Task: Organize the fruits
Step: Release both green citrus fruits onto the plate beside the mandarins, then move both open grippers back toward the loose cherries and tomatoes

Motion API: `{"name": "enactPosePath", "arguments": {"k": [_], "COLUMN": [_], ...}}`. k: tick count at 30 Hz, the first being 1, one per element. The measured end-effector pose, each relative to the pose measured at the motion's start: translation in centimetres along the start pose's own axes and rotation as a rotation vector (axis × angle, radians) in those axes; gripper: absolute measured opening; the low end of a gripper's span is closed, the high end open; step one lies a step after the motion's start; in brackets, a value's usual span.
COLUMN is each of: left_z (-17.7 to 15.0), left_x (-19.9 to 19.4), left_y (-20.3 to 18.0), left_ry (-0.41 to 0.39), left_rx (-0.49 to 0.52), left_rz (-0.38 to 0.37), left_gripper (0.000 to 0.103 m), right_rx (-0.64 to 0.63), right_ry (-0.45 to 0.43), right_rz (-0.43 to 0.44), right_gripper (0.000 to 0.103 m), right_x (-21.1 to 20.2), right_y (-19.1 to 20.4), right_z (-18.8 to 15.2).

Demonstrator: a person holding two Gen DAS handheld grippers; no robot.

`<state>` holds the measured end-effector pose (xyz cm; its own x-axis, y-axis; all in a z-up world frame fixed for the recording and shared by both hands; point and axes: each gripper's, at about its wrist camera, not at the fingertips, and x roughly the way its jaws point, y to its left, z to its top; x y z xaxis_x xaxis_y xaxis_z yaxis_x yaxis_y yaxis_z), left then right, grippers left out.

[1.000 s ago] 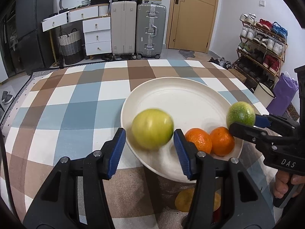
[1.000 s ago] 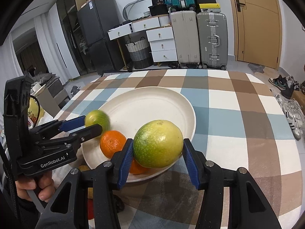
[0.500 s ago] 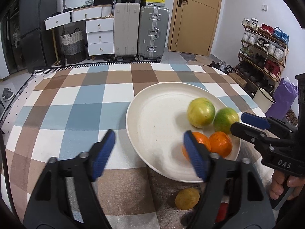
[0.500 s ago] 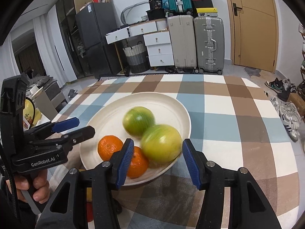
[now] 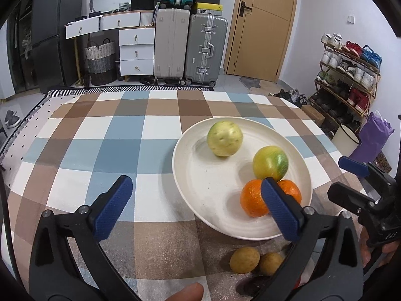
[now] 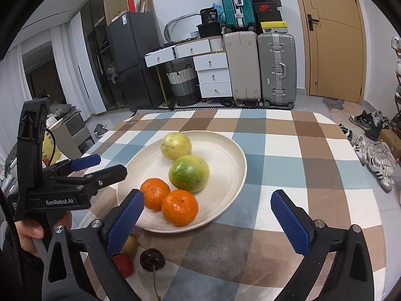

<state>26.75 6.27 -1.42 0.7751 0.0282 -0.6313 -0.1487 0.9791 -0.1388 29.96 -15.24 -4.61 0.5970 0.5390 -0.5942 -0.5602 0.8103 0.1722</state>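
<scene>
Left gripper (image 5: 195,204): jaws having just been opening, standing wide, gripping nothing.
Right gripper (image 6: 206,217): likewise spread, empty.
Round cream plate (image 6: 225,150): sitting on checked tablecloth (image 6: 288,155), carrying pale yellow fruit (image 6: 176,146), green-yellow fruit (image 6: 189,173) and two orange tangerines (image 6: 180,207).

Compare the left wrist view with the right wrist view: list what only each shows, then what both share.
Only the left wrist view: two small yellow-brown fruits side by side on the cloth, and a shoe rack.
Only the right wrist view: a dark cherry and a red fruit.
Both: the plate with two oranges and two green-yellow fruits; both hand-held grippers open.
</scene>
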Motion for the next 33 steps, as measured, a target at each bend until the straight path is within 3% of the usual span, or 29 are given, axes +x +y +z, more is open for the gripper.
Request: {"name": "enactPosePath", "arguments": {"k": [18, 33], "left_z": [-0.9, -4.6], "left_x": [-4.0, -8.1], "left_y": [-0.7, -1.2], "left_ry": [-0.018, 0.008], "left_rx": [0.03, 0.056], "left_rz": [0.025, 0.037], "left_gripper": [0.102, 0.102], "right_rx": [0.031, 0.007], "right_ry": [-0.006, 0.034], "right_rz": [0.023, 0.01], "right_gripper": [0.103, 0.103], "right_x": [-2.8, -6.0], "right_y": [-0.2, 0.4], "right_z": [-1.0, -2.8]}}
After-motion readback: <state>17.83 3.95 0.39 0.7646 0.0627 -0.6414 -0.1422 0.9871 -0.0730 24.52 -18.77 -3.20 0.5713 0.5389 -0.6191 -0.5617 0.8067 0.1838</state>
